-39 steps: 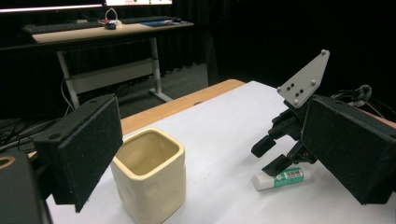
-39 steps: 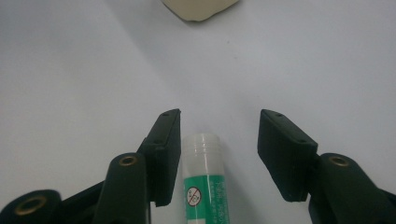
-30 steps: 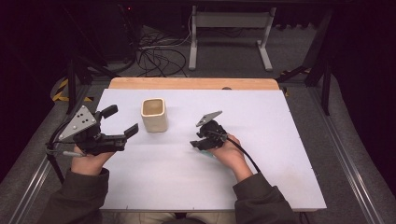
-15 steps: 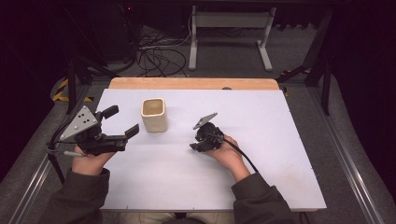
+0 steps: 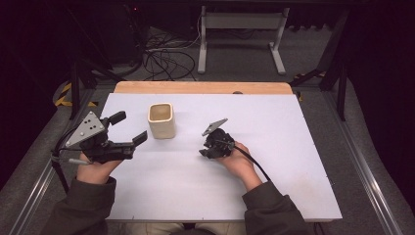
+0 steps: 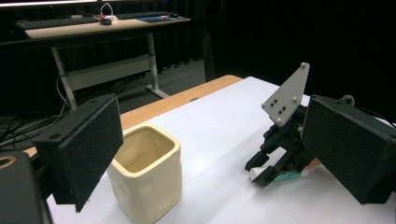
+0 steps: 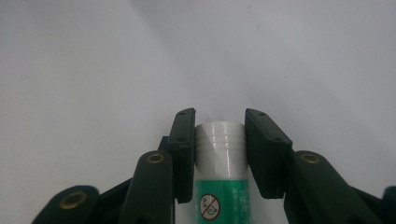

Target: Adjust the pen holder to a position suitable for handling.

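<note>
The right hand-held gripper (image 7: pixel 219 154) has just been closing its two jaws, and now a small tube (image 7: pixel 220 163) sits squeezed between them. The tube is white at the cap end and green lower down, with a little round red sign on it. Its long axis runs straight along the jaws, so the cap points the same way the gripper points, away from the hand. It lies low on the white counter (image 5: pixel 293 147), near the middle, a bit to the person's right.

The cream cup (image 5: pixel 161 120) stands upright on the counter with its open top facing up (it looks empty from here). From the right hand-held gripper (image 5: pixel 215 144) the cup lies to the left and a little farther back, near but not touching. I think the tube is meant to go into that cup, so the next move would be to lift the tube, swing it left over the open top and tip it so the long way points down.

The left hand-held gripper (image 5: pixel 128 128) is closer to the cup, just beside it on the cup's left. Its jaws stand wide open and hold nothing. In the left gripper view the cup (image 6: pixel 147 177) sits by one black jaw, not between the two.
</note>
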`<act>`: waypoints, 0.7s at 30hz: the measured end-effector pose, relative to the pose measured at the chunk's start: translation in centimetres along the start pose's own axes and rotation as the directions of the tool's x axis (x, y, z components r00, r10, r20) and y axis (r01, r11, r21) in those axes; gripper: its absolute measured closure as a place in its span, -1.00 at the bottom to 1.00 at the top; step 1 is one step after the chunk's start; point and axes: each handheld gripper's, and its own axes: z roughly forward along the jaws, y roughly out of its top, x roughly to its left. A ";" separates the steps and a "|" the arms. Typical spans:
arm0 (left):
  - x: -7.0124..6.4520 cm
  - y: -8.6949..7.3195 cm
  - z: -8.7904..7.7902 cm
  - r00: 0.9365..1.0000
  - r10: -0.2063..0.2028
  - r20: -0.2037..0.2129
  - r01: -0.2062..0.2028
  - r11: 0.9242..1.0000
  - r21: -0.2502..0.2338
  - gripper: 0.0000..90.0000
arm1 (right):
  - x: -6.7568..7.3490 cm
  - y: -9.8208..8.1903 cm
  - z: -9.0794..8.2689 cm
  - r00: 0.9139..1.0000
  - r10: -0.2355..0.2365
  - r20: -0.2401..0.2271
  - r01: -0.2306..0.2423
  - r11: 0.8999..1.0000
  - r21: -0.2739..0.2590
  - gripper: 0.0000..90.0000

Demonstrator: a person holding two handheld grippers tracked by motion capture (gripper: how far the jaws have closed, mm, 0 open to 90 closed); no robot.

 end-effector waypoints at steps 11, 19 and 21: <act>-0.3 -0.2 0.5 1.000 0.002 0.008 -0.002 1.000 0.011 -0.86 | 0.3 0.7 -2.8 1.000 0.017 0.002 -0.016 0.990 -0.139 0.46; -0.6 -0.4 0.9 1.000 0.010 0.015 -0.010 1.000 0.022 -0.85 | 0.7 0.9 -4.0 1.000 0.016 -0.009 -0.017 0.980 -0.197 0.46; -0.6 -0.4 1.1 1.000 0.011 0.018 -0.011 1.000 0.025 -0.85 | 0.7 0.9 -4.2 1.000 0.016 -0.010 -0.018 0.978 -0.209 0.46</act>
